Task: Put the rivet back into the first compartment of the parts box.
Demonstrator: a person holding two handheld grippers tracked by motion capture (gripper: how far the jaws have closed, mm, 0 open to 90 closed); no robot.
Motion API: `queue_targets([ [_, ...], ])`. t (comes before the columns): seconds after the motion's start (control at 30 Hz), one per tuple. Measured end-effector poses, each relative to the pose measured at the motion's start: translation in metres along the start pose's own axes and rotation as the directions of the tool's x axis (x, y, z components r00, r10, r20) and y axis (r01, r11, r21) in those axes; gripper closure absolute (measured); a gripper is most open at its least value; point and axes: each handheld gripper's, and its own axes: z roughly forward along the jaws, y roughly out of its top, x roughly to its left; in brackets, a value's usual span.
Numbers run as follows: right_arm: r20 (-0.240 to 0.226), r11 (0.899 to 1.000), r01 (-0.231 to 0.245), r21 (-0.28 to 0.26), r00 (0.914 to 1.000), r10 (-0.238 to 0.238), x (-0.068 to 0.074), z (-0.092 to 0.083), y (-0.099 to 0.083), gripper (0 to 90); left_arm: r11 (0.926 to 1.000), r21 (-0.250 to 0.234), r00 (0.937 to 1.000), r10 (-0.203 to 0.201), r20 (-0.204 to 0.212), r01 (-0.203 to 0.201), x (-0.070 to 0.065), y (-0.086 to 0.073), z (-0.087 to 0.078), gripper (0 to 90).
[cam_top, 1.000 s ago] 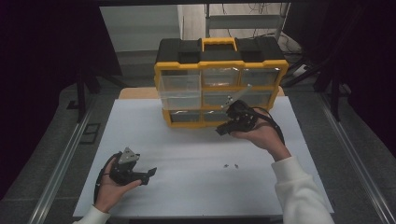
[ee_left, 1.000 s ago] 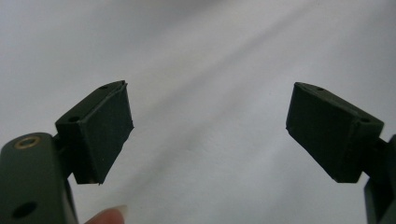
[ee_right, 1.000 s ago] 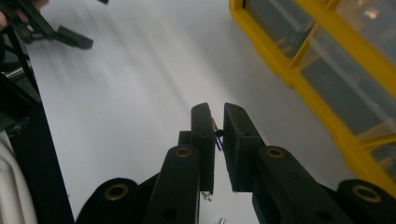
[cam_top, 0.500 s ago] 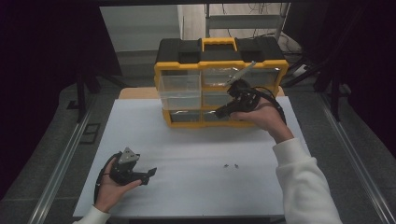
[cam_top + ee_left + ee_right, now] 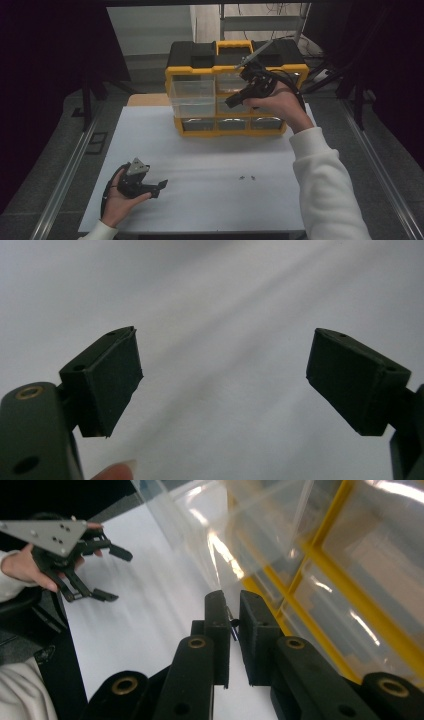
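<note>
Right gripper [image 5: 232,611] pinches a tiny dark part [image 5: 233,626], likely a screw, between its fingers: light, stiff, slippery; grip it mid-shank. Left gripper [image 5: 222,377] rests with fingers spread over the surface [image 5: 210,160].

Glossy clear-plastic drawers [image 5: 192,95] in a yellow plastic organiser [image 5: 235,75]; matt white table [image 5: 210,200]; matt black hand-held gripper [image 5: 232,625].

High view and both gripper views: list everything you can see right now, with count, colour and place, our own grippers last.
Drawer organizer: one, yellow and black with clear drawers, far end of table.
Pulled-out drawer: one, clear, upper left of organizer.
Small parts: two, dark, on table near the middle.
Small part: one, dark, pinched in right gripper.
Table: one, white.
Left gripper: black, open, low over table's near left.
Right gripper: black, shut, raised before organizer's drawers.
</note>
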Motion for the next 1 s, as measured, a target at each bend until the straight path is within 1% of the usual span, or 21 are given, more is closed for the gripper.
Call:
queue_targets([
  [0.17,0.001,1.0,0.006,-0.018,1.0,-0.006,0.001,-0.005,0.017,83.4,1.0,-0.001,1.0,0.001,-0.002,-0.001,0.0,0.0,0.0,14.9],
  [0.2,0.001,1.0,0.017,-0.022,0.9999,-0.017,0.0,-0.006,0.02,83.4,1.0,-0.002,1.0,0.0,-0.002,0.0,0.0,0.0,0.0,14.9],
  [0.37,-0.002,0.999,0.03,-0.038,0.9995,-0.03,0.006,-0.007,0.037,83.4,1.0,0.0,1.0,0.002,-0.005,-0.002,0.0,0.0,0.0,14.9],
  [0.47,-0.014,0.998,0.036,-0.044,0.9992,-0.037,0.009,-0.004,0.045,83.4,0.9999,0.007,0.9999,0.008,-0.007,-0.008,0.0,0.0,0.0,14.9],
  [0.63,-0.014,0.998,0.051,-0.031,0.9986,-0.051,0.012,0.006,0.056,83.4,1.0,0.002,1.0,0.004,-0.006,-0.004,0.0,-0.001,0.0,14.9],
  [0.9,-0.014,0.998,0.056,-0.024,0.9983,-0.056,0.014,0.014,0.066,82.5,1.0,0.009,1.0,0.003,-0.006,-0.003,0.001,-0.001,0.001,14.9],
  [0.93,-0.013,0.998,0.054,-0.025,0.9984,-0.054,0.014,0.015,0.066,81.0,1.0,0.009,1.0,0.004,-0.007,-0.004,0.001,-0.001,0.001,14.9],
  [0.97,-0.011,0.998,0.053,-0.026,0.9985,-0.053,0.014,0.016,0.066,77.2,1.0,0.008,1.0,0.003,-0.007,-0.003,0.001,-0.001,0.001,14.9],
  [1.0,-0.01,0.998,0.048,-0.028,0.9988,-0.049,0.014,0.016,0.067,69.5,1.0,0.008,1.0,0.004,-0.007,-0.004,0.001,-0.001,0.001,14.9],
])
